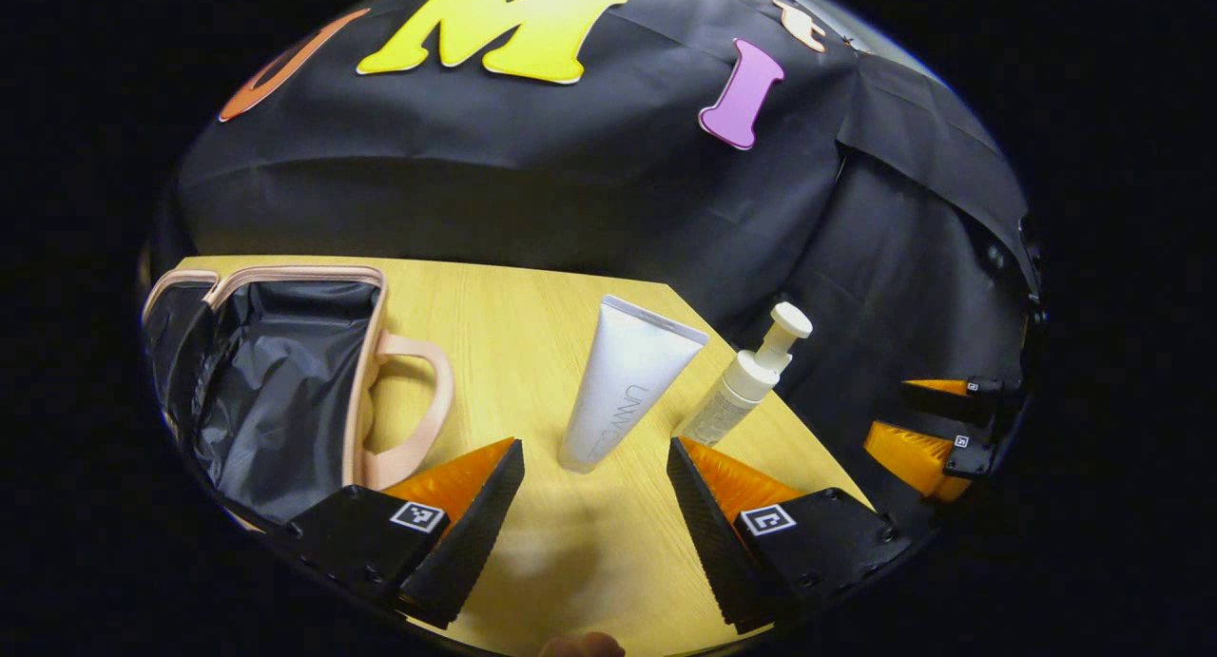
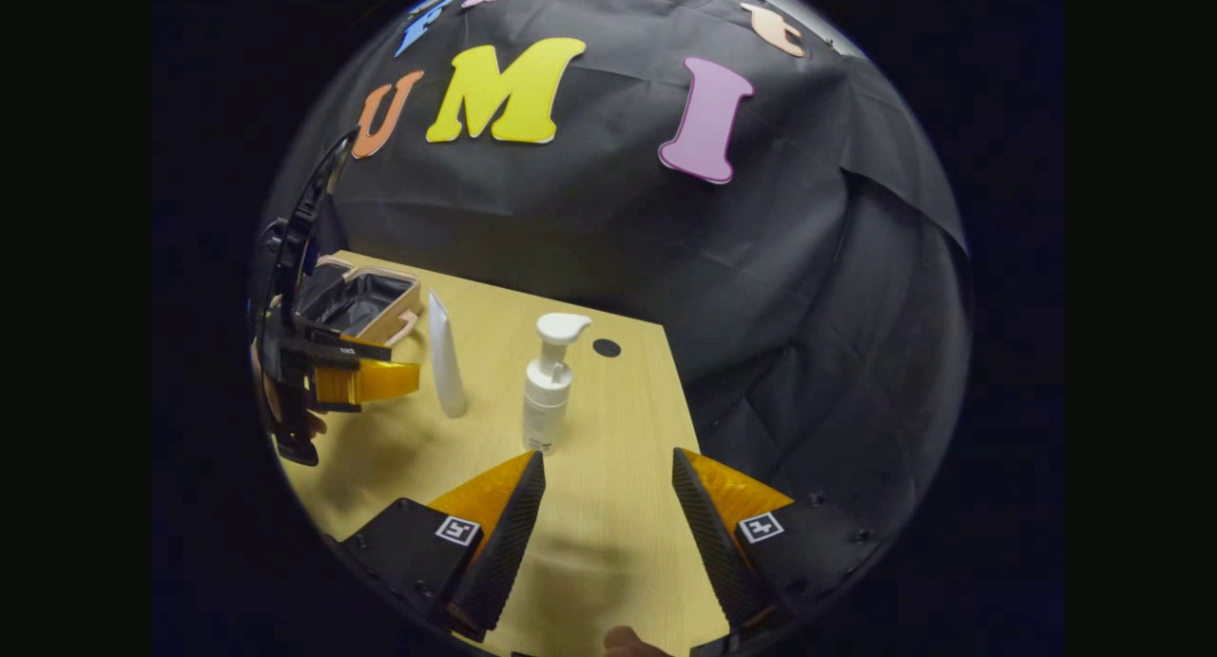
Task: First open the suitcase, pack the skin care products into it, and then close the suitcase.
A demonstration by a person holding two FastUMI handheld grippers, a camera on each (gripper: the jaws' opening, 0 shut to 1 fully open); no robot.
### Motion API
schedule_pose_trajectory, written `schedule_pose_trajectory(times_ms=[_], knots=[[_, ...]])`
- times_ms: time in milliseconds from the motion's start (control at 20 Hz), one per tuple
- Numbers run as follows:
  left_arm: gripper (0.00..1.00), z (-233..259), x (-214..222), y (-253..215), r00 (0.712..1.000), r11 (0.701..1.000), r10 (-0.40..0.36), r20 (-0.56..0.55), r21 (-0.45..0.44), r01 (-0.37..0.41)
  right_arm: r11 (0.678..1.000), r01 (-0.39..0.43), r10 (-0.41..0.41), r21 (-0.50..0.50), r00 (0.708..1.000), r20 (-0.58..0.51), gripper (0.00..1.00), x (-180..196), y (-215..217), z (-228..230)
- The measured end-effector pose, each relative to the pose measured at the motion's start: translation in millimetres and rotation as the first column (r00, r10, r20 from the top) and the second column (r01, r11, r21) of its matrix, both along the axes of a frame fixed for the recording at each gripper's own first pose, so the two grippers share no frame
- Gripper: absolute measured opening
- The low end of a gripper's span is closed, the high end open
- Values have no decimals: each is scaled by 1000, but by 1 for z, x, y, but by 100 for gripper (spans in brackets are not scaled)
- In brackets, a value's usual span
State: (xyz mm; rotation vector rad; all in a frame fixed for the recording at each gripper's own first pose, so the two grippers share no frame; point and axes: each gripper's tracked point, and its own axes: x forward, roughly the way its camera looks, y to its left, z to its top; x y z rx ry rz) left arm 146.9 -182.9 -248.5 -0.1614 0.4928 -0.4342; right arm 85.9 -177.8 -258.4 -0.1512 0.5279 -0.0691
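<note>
The small suitcase (image 1: pixel 276 381) lies open at the left of the table, with a black lining and a beige rim and handle; it also appears far left as the suitcase (image 2: pixel 366 300). A white tube (image 1: pixel 623 386) stands cap down in mid-table, seen also as the tube (image 2: pixel 445 362). Right of it stands a white pump bottle (image 1: pixel 746 386), which is the pump bottle (image 2: pixel 549 386) straight ahead in the right gripper view. My left gripper (image 1: pixel 594 448) is open just short of the tube, empty. My right gripper (image 2: pixel 608 462) is open short of the bottle, empty.
The yellow wooden table (image 1: pixel 532 305) ends close behind the bottle on the right, with the black cloth wall beyond. A dark round hole (image 2: pixel 606 347) sits near the table's far right corner. The other gripper (image 1: pixel 936 429) hangs off the right edge; the left gripper (image 2: pixel 357 376) hovers near the suitcase.
</note>
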Motion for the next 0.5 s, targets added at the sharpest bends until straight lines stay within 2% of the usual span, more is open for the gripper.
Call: schedule_pose_trajectory(times_ms=[100, 150, 200, 350, 500], knots=[[96, -9, 23, -11, 1000, 998, 14, 26, 63, -16, 1000, -3, 3, -9, 1000, -18, 80, 0, -8, -8], [100, -12, 33, -14, 999, 995, 20, 42, 95, -24, 1000, -6, 6, -9, 1000, -28, 80, -1, -13, -12], [97, -14, 38, -16, 998, 993, 23, 54, 114, -29, 1000, -9, 9, -8, 999, -34, 80, -1, -16, -15], [96, -22, 51, -21, 997, 983, 33, 70, 179, -45, 1000, -26, 26, -3, 999, -43, 80, 4, -19, -21], [93, -22, 59, -23, 994, 975, 52, 92, 208, -71, 999, -40, 40, 0, 998, -41, 80, 13, -20, -24]])
